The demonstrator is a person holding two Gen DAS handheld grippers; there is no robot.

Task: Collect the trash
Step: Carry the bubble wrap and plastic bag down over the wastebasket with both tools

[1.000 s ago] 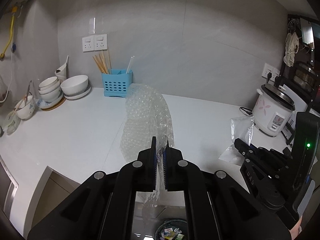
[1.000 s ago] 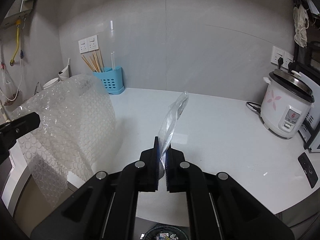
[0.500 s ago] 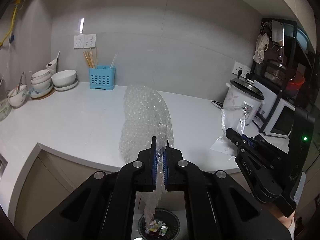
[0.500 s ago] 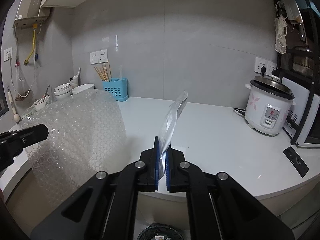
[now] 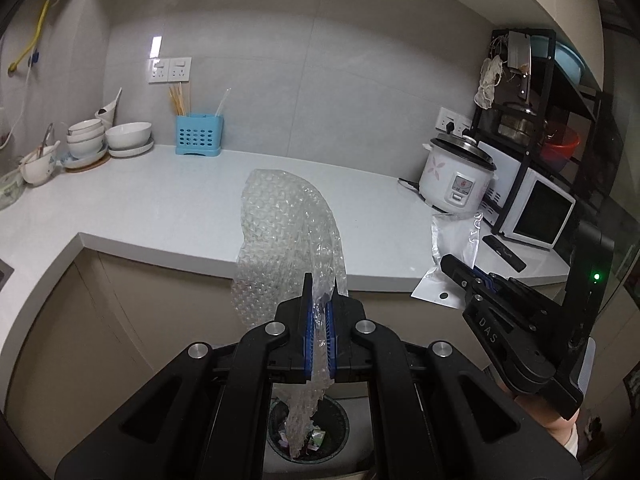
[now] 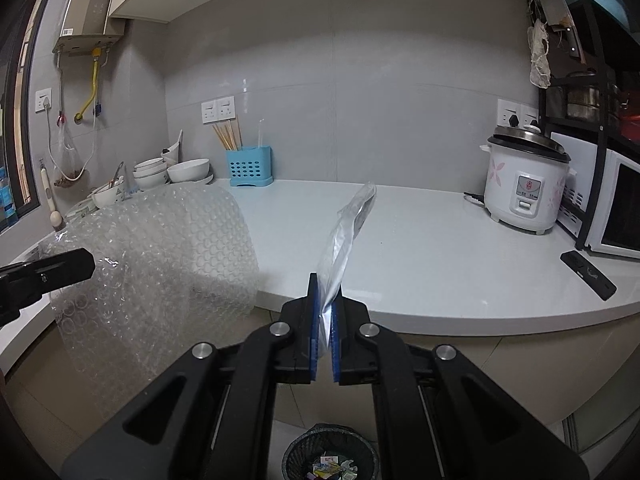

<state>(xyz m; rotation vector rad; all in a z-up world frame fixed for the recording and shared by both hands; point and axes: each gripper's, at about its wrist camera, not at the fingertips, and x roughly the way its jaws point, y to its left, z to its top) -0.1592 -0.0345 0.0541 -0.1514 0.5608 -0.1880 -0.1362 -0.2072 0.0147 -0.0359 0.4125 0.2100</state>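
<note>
Seen through the left wrist view, the sheet of bubble wrap (image 5: 286, 240) is pinched between the blue pads of the left tool (image 5: 319, 300), whose jaws are drawn narrow onto it. One end is left standing above the tips while the tail hangs down between the arms, straight over the waste bin (image 5: 308, 430) on the floor; the sheet appears to be held there so that it would fall in when let go. The tool is tilted downward, clear of the desk (image 5: 168, 208) edge. To the right, the right tool (image 5: 464, 276) is seen gripping a clear plastic bag (image 5: 454, 240).

From the right wrist view, the right tool (image 6: 325, 300) is closed tight on that bag (image 6: 348, 232), held edge-on and upright. The bin (image 6: 332, 458) lies below, ahead of the tips. The tool is pitched gently down, off the desk (image 6: 440, 264).
</note>
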